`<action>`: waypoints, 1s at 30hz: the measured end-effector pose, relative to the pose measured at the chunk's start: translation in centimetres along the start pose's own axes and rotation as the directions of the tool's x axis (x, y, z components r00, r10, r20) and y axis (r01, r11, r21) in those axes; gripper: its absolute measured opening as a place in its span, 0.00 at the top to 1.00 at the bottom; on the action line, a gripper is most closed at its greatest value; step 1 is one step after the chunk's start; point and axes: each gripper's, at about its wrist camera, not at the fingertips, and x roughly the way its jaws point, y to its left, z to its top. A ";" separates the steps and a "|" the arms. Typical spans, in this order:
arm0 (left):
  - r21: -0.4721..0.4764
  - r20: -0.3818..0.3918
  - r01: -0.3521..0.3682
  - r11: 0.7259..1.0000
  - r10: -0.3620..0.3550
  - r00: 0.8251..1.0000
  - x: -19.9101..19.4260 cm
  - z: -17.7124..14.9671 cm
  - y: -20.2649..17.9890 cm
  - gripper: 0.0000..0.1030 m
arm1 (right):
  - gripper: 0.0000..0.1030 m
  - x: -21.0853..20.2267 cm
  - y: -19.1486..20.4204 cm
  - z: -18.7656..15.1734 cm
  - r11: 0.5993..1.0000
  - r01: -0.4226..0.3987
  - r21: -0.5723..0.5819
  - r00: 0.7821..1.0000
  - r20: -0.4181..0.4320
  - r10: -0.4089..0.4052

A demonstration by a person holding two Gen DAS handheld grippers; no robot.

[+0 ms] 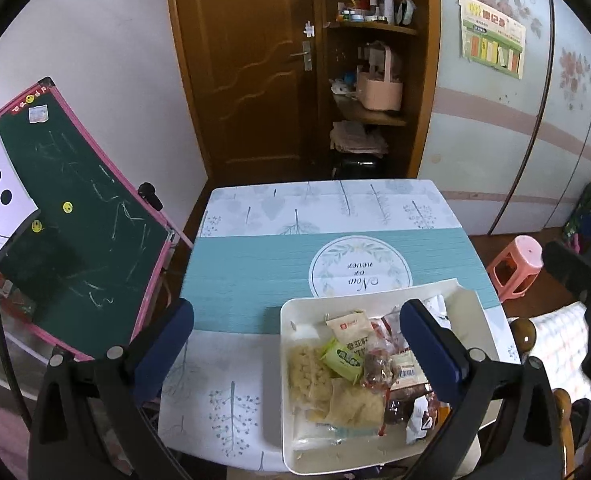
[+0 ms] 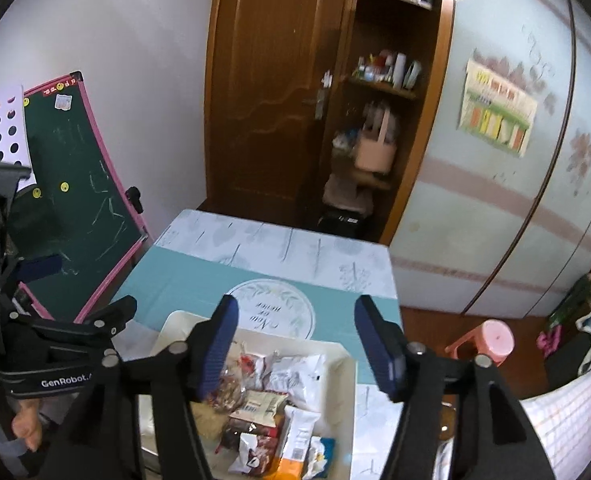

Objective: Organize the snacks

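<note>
A white tray (image 1: 291,400) full of several snack packets sits at the near right of the table (image 1: 247,272). It holds a green packet (image 1: 343,360), a yellow bag of crisps (image 1: 311,376) and a white packet (image 1: 349,326). My left gripper (image 1: 295,336) is open and empty above the tray's left part. In the right wrist view the tray (image 2: 347,392) lies below my right gripper (image 2: 297,344), which is open and empty above the packets, among them a white packet (image 2: 295,376). The left gripper's body (image 2: 75,332) shows at the left there.
A pink-framed chalkboard easel (image 1: 83,232) stands left of the table. A brown door (image 1: 247,64) and a shelf nook (image 1: 371,80) are behind the table. A pink stool (image 1: 515,268) stands to the right on the floor. A wardrobe wall (image 1: 515,140) runs along the right.
</note>
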 end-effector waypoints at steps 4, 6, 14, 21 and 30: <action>0.013 -0.004 -0.014 1.000 0.014 1.000 -0.2 -0.3 -0.4 0.00 | 0.37 0.2 0.1 -1.4 0.998 0.005 0.055 1.000 0.005 -0.005; -0.001 0.009 -0.011 1.000 0.011 1.000 -0.5 -0.7 -0.4 0.00 | 0.37 0.3 -0.2 -2.4 0.994 0.014 0.110 1.000 0.014 -0.016; -0.067 -0.029 0.012 0.998 -0.014 0.999 0.9 -1.5 0.0 0.00 | 0.37 1.2 -1.1 -4.6 0.971 0.019 0.239 1.000 -0.005 -0.018; -0.090 -0.049 0.006 0.996 -0.010 0.999 1.9 -1.8 0.1 0.00 | 0.37 1.7 -0.8 -4.8 0.971 0.013 0.239 1.000 -0.029 -0.006; -0.052 -0.046 0.008 0.999 -0.011 0.999 1.8 -2.1 -1.0 0.00 | 0.37 2.6 -0.1 -5.0 0.973 -0.009 0.232 0.998 -0.060 0.024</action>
